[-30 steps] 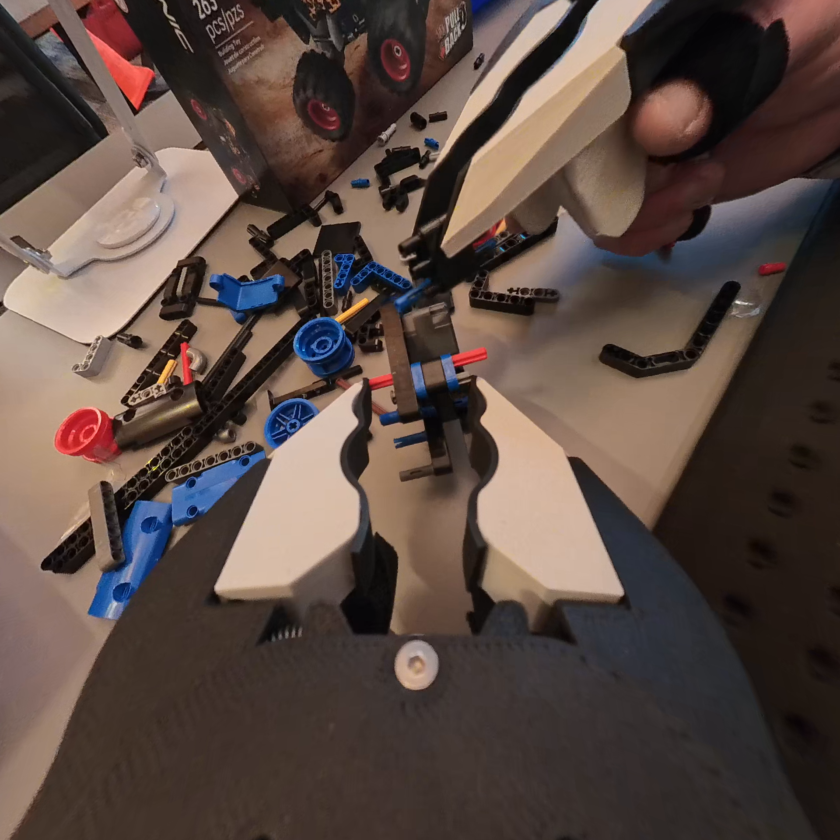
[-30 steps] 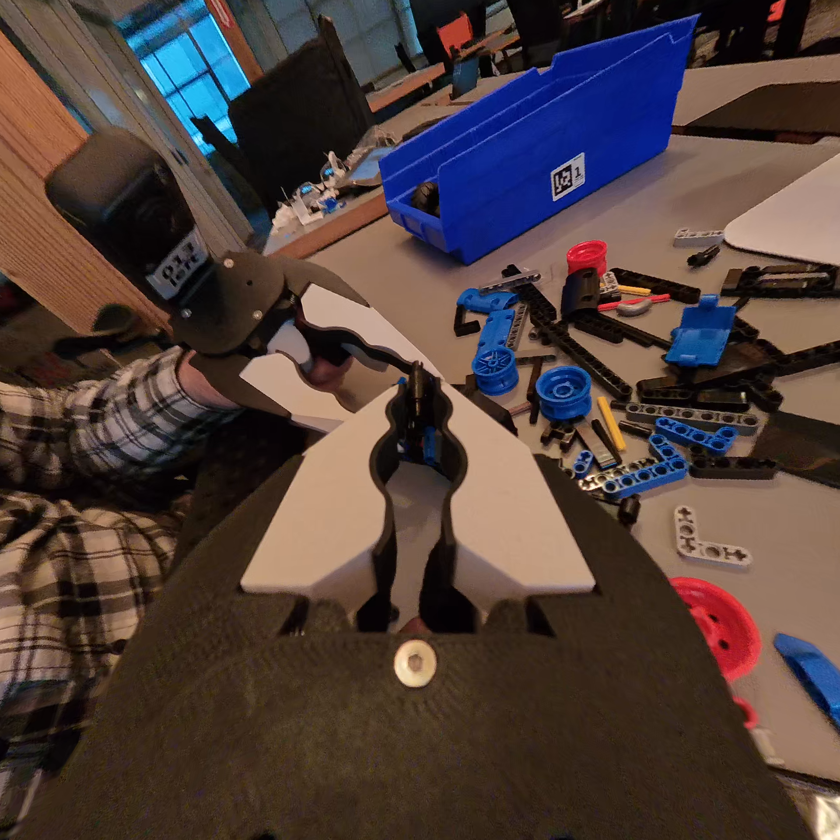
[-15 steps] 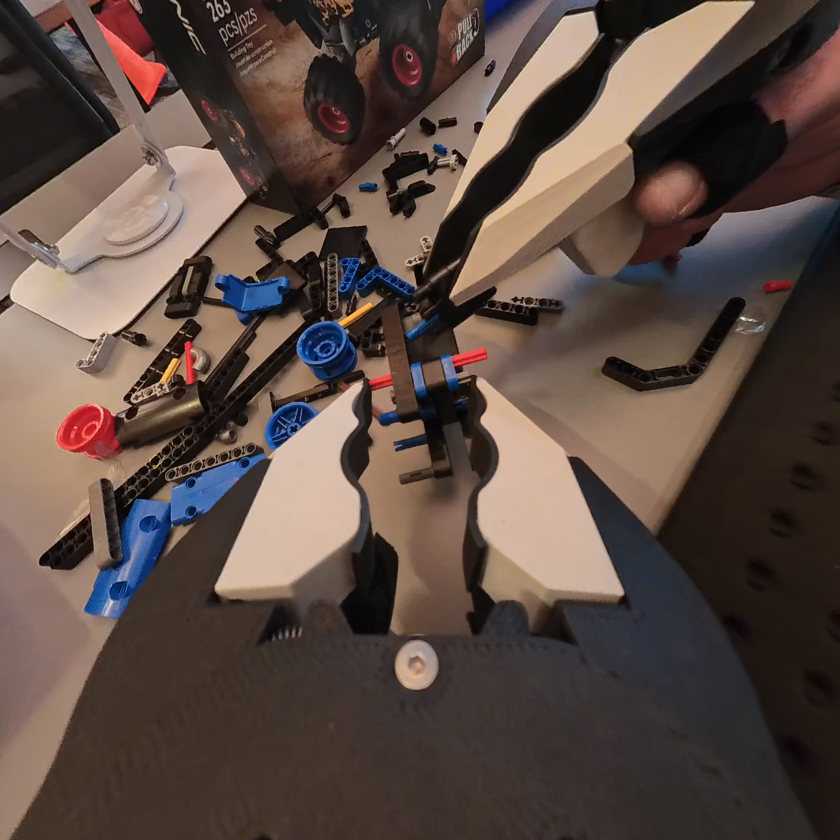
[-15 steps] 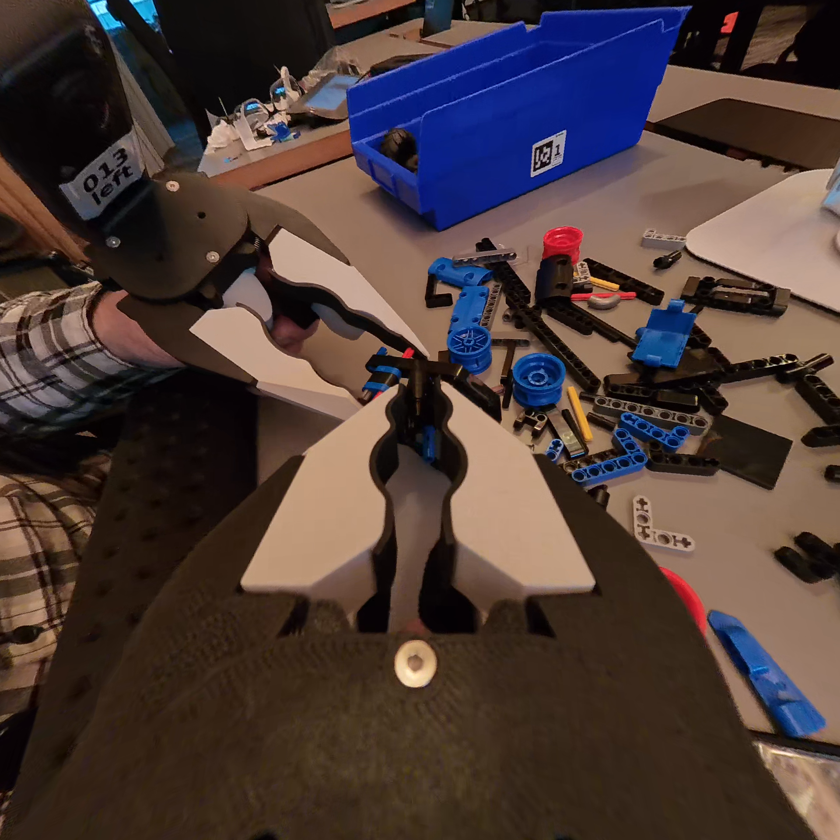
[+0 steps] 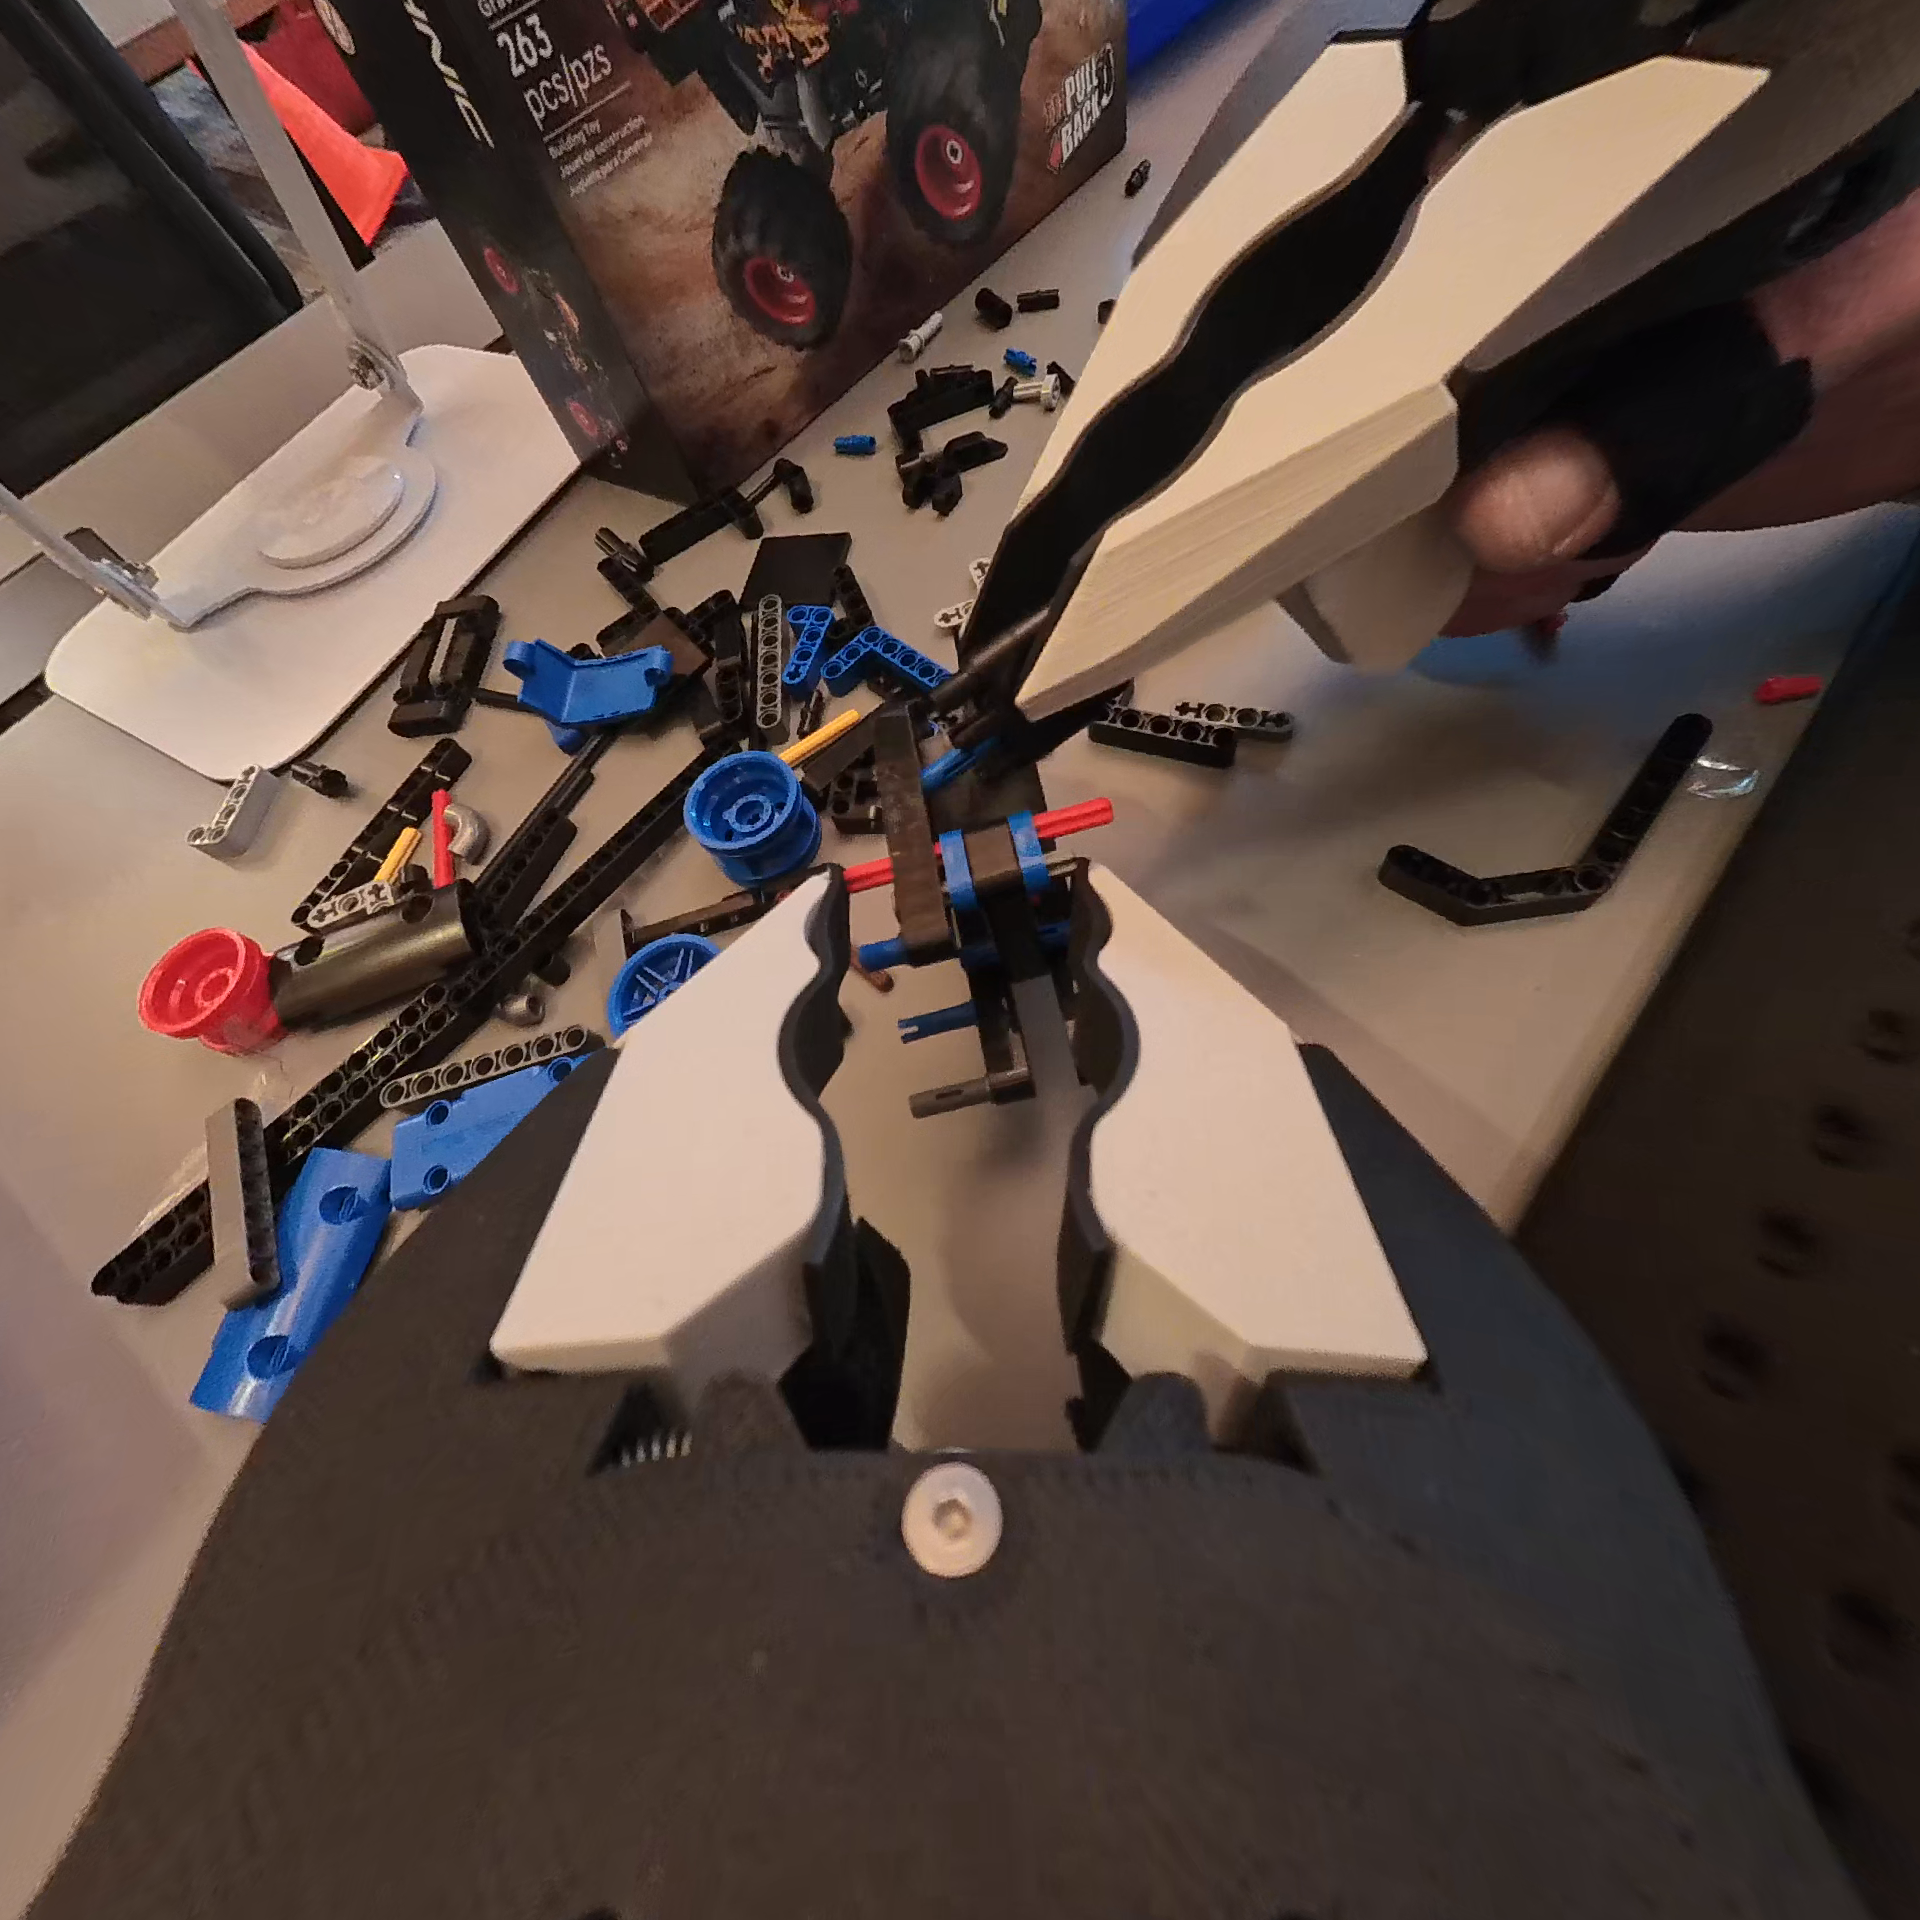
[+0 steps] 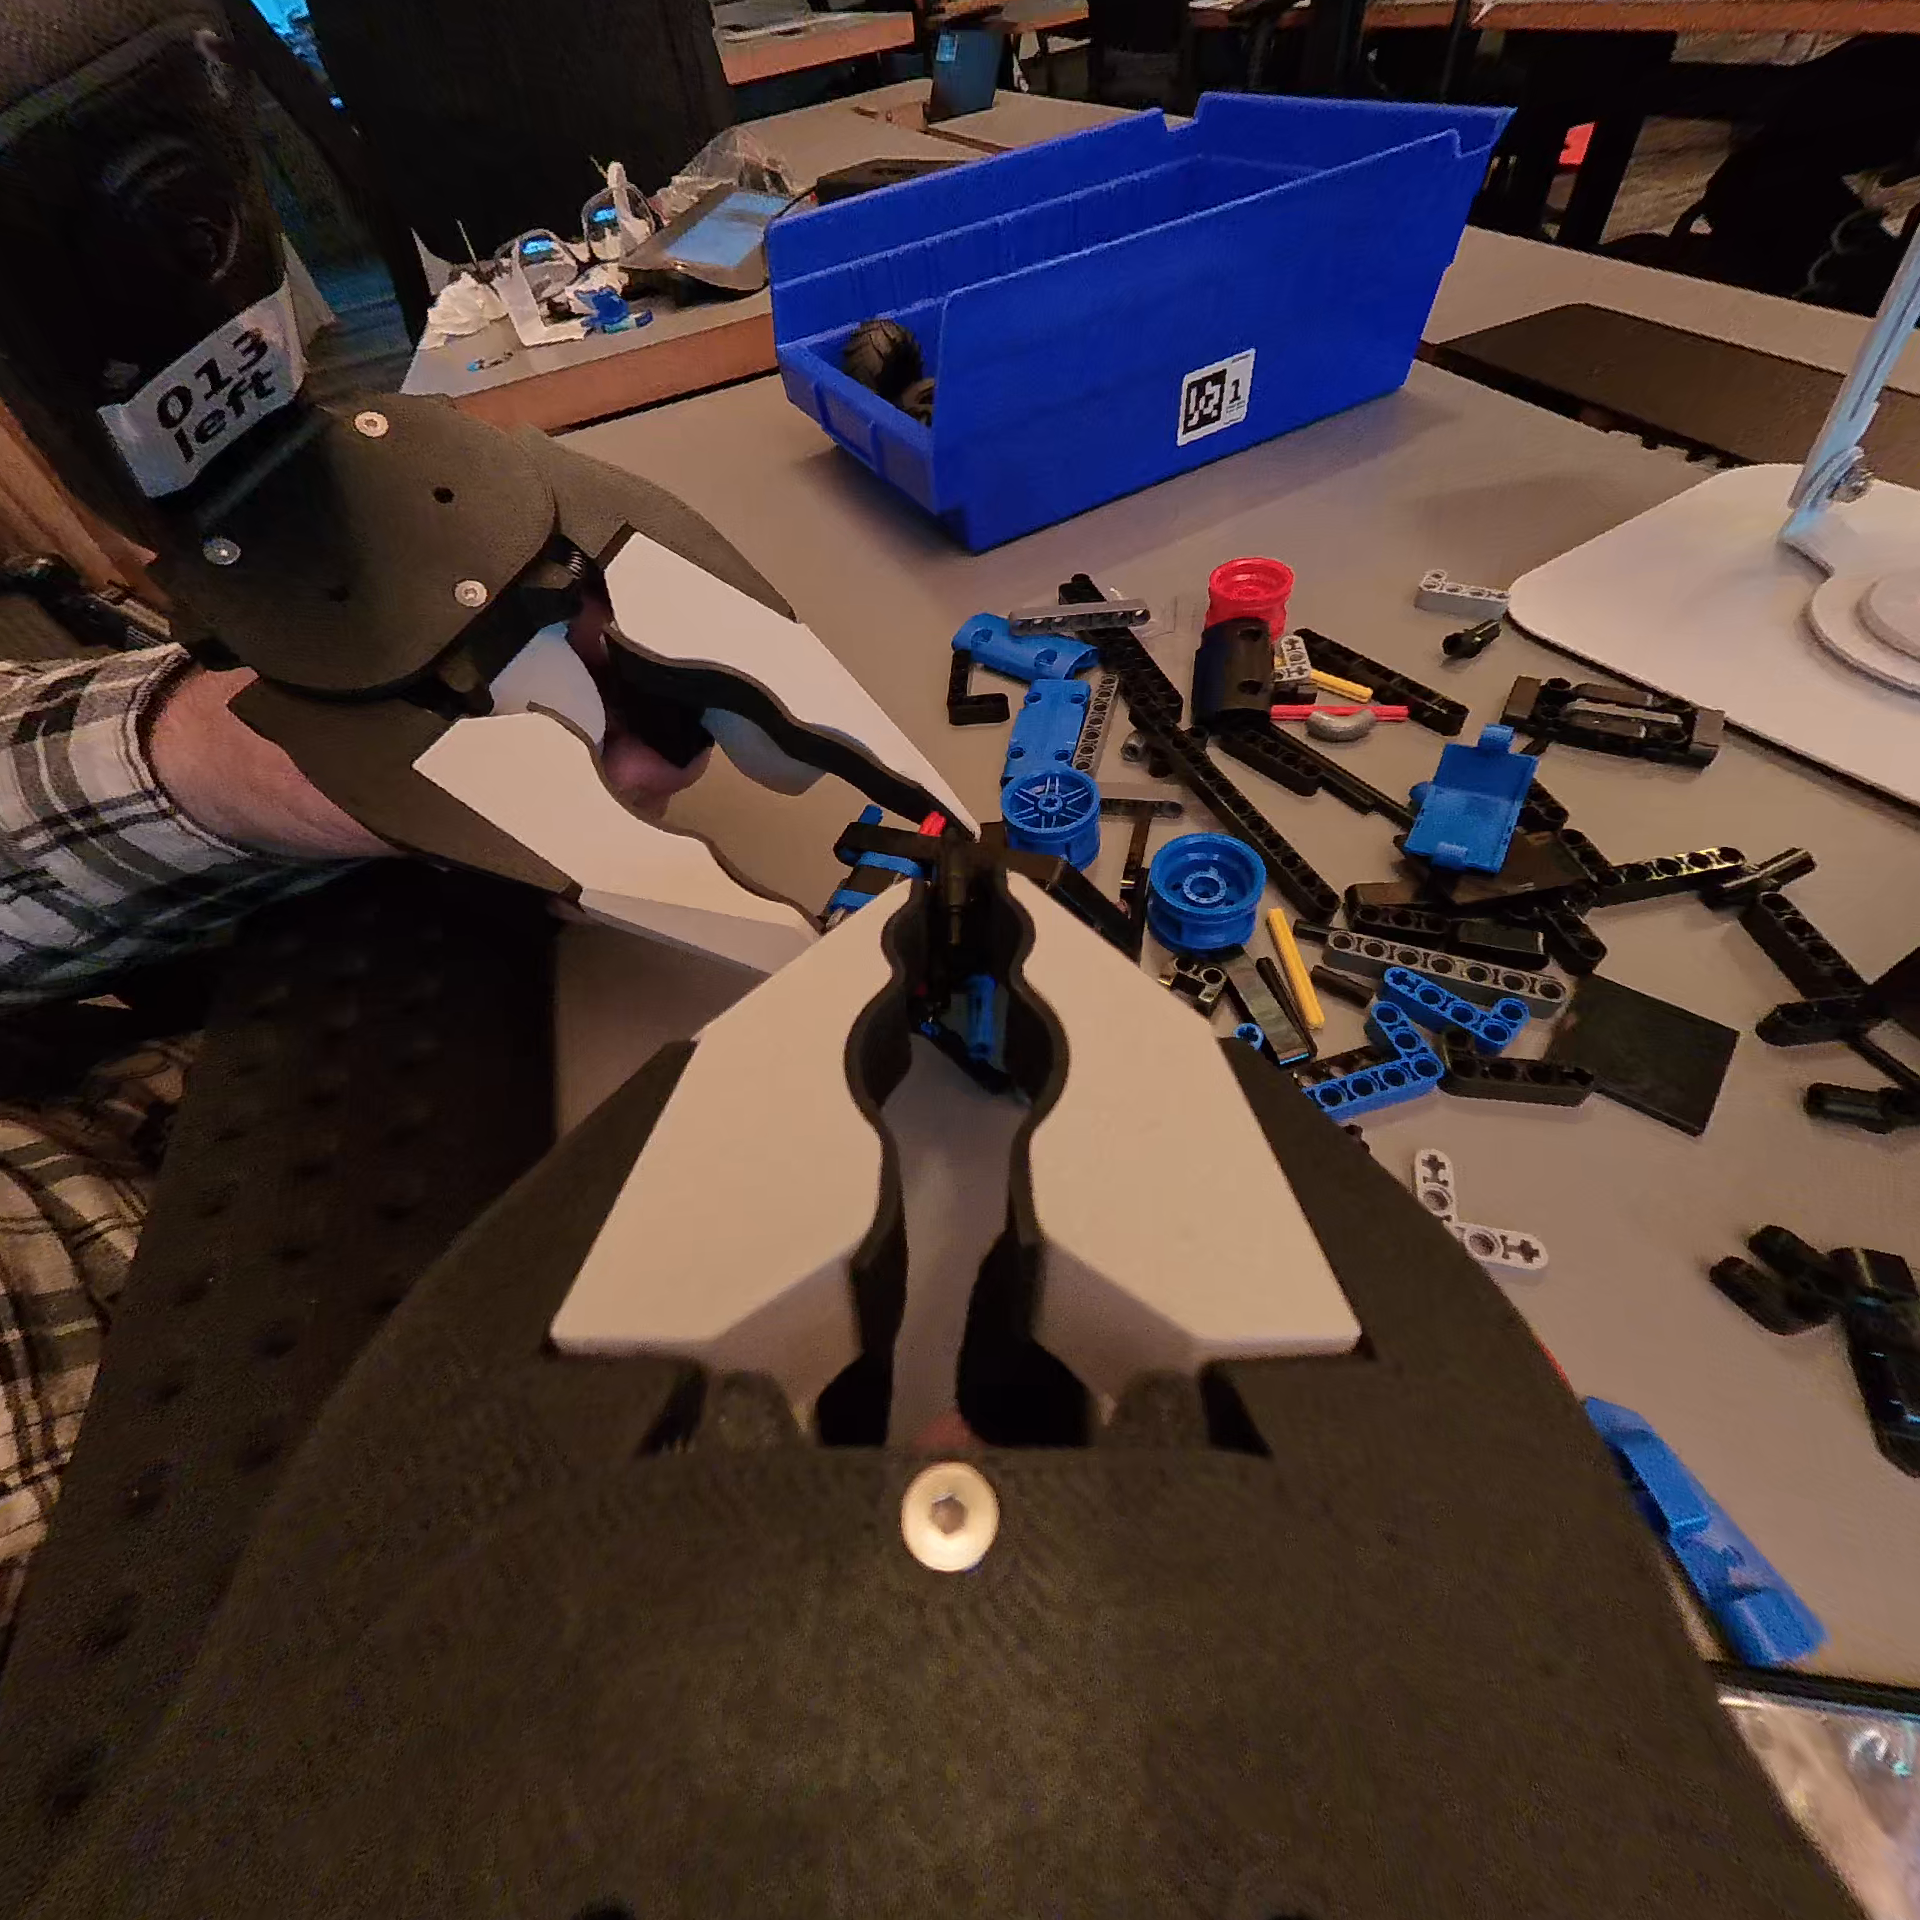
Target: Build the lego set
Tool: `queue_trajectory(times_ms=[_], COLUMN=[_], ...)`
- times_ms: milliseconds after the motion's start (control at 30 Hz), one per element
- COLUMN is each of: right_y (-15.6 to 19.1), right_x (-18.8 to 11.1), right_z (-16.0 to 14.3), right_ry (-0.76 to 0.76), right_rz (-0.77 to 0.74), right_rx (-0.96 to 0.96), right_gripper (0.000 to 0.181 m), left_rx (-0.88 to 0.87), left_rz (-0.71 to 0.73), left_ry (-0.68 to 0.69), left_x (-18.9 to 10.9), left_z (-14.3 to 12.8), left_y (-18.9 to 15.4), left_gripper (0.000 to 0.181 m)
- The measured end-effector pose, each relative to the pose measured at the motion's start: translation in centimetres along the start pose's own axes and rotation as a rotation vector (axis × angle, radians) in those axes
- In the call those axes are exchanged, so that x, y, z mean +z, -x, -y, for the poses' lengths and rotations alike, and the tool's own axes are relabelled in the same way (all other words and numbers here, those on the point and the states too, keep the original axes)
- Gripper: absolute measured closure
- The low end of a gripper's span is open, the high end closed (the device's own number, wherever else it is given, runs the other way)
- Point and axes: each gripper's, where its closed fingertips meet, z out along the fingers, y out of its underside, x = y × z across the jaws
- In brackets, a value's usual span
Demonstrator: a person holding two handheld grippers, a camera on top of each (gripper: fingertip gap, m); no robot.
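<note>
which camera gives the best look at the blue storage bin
The right wrist view. There the blue bin stands whole on the grey table beyond the loose pieces, with black wheels visible inside. The left wrist view shows at most a blue sliver at its top edge behind the set's box.

Lab/workshop setting: grey worktable (image 6: 1621, 1236) w/ tagged blue parts bin (image 6: 1122, 312) at top centre; cluttered benches (image 6: 665, 301) upper left; white stand base (image 6: 1714, 623) at right edge.

Left wrist view looks close along its fingers toward the box (image 5: 727, 208) at 12 o'clock; right wrist view faces the bin (image 6: 1122, 312) at 12. Both share the loose bricks (image 5: 748, 805).
</note>
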Motion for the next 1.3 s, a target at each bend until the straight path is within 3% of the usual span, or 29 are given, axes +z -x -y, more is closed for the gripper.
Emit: queue_trajectory(times_ms=[767, 1300], right_y=[0.2, 0.1], right_x=[0.2, 0.1], right_z=[0.3, 1.0], right_ry=[-0.034, -0.138], right_rz=[-0.195, -0.115], right_rx=[-0.144, -0.022], right_gripper=[0.173, 0.175], left_rx=[0.001, -0.055], left_rz=[0.063, 0.042], left_ry=[0.011, -0.019], left_x=[0.3, 0.5], left_z=[0.5, 1.0], left_y=[0.1, -0.2], left_gripper=[0.143, 0.148])
